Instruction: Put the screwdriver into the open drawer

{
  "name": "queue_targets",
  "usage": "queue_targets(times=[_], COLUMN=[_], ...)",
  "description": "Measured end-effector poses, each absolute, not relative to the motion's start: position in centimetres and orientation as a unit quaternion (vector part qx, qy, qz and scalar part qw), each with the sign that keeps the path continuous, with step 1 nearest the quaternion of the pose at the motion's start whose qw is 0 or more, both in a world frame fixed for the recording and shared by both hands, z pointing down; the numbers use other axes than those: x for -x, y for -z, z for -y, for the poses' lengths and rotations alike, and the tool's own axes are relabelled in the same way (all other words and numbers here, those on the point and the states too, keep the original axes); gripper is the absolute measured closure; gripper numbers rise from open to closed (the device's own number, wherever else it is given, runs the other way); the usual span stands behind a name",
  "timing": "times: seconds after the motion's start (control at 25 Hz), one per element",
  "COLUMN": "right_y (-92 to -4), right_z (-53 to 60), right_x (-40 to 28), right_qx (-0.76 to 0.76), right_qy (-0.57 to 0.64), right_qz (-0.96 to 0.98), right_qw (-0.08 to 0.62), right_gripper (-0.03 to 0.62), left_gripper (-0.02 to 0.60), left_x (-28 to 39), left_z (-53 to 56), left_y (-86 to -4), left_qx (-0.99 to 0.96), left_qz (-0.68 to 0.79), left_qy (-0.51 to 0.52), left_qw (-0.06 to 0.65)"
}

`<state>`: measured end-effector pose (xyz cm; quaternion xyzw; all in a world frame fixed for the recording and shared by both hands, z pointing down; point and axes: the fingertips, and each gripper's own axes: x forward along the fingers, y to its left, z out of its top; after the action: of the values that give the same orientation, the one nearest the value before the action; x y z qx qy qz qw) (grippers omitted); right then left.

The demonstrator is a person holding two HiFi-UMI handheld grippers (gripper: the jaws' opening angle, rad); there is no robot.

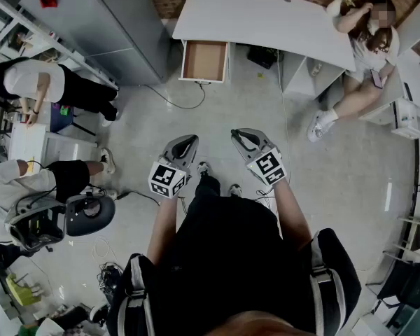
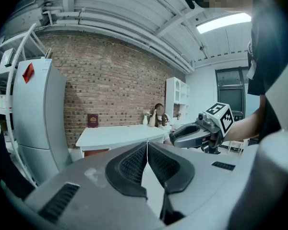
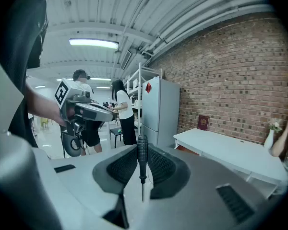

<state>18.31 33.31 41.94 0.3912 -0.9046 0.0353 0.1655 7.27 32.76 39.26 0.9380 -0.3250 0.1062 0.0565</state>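
Head view, left to right.

- 10 o'clock from me: grey refrigerator (image 1: 105, 30) with a red tag on top.
- 12 o'clock: the drawer (image 1: 204, 61), pulled open at the left end of the white table (image 1: 266, 19). Its brown interior is bare. It lies well apart from both grippers.
- Left gripper (image 1: 185, 141): held over the floor (image 1: 217, 110), tips toward 12 o'clock. In the left gripper view, the left gripper (image 2: 147, 148) has its black pads pressed together at the tips, with nothing between them. That view also shows the table (image 2: 120, 134) straight ahead and the right gripper at 2 o'clock.
- Right gripper (image 1: 242, 136): just beside the left one, tips toward 11 o'clock. In the right gripper view, the right gripper (image 3: 142, 153) pinches the screwdriver (image 3: 142, 159) by its black ribbed handle. The screwdriver stands upright between the pads, with its thin shaft pointing to 6 o'clock. I cannot pick out the tool in the head view.
- 2 o'clock: a person (image 1: 364, 54) seated at the table's right end.
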Motion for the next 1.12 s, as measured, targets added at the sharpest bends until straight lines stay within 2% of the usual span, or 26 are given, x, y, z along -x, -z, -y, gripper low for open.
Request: queue_targets(times=[1.12], right_y=[-41.6], right_z=[-34.8], right_x=[-18.6], right_qx=[-0.363], right_qy=[-0.020], right_qz=[0.912], right_qw=[0.192], right_gripper=[0.473], left_gripper=[0.565], left_x=[-7.9], left_z=[-33.5], left_y=[-38.4], left_qx=[-0.934], left_qz=[0.341], left_qy=[-0.089], left_qw=[0.063])
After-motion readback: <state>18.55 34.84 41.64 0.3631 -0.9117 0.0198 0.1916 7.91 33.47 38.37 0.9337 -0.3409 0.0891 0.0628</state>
